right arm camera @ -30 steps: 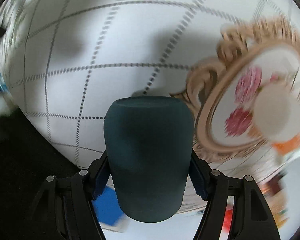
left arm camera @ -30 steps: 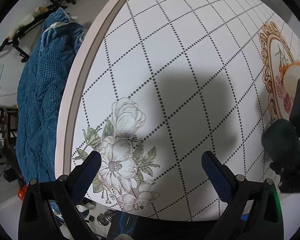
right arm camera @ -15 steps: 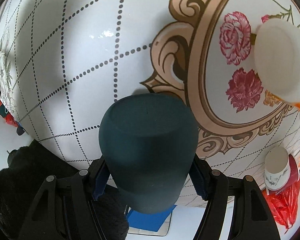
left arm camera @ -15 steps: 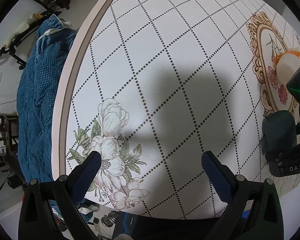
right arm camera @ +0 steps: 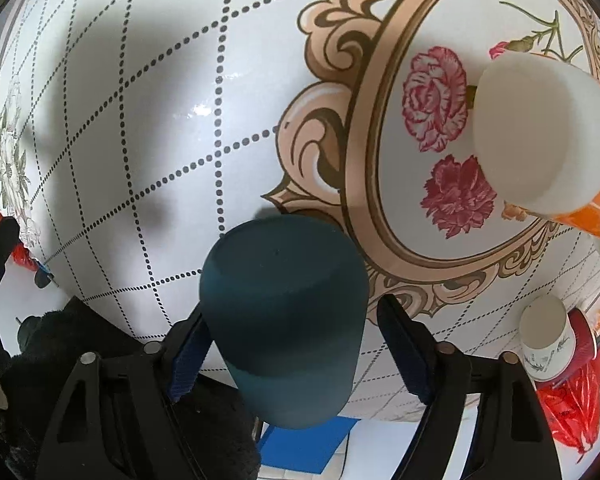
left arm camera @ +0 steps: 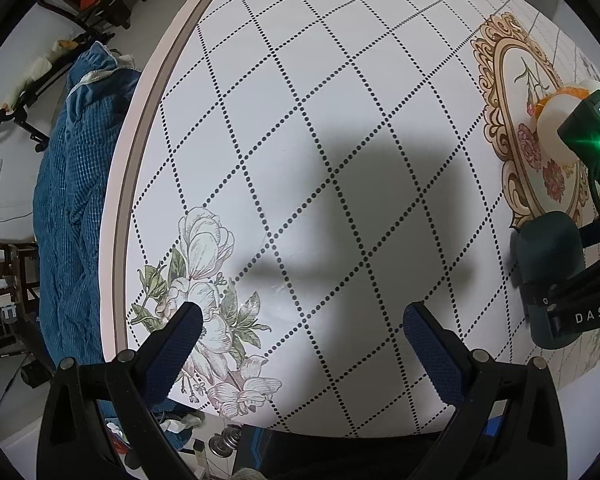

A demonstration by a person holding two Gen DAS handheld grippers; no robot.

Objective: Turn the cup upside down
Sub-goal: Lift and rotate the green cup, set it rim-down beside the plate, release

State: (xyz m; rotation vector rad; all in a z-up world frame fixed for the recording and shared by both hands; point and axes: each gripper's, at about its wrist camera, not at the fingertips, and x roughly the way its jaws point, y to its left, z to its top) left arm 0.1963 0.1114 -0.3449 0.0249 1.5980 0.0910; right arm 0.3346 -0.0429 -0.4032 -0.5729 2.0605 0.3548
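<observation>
A dark teal cup (right arm camera: 284, 312) stands upside down, closed base up, near the front edge of the white patterned table (right arm camera: 160, 100). My right gripper (right arm camera: 296, 344) is around it with the jaws spread: the right pad (right arm camera: 404, 348) stands clear of the cup and the left pad (right arm camera: 188, 356) is at its side. The cup also shows in the left wrist view (left arm camera: 548, 268) at the far right, with the right gripper (left arm camera: 580, 304) around it. My left gripper (left arm camera: 300, 340) is open and empty above the table's flower print.
A white and orange cup (right arm camera: 544, 136) stands upside down on the ornate floral medallion (right arm camera: 432, 128). A small white printed cup (right arm camera: 544, 340) and red bags (right arm camera: 576, 404) lie off the table's right edge. A blue blanket (left arm camera: 72, 208) lies left of the table.
The right gripper's jaws have opened off the teal cup, which now stands on the table. The left gripper stays open, with only a slight shift in view.
</observation>
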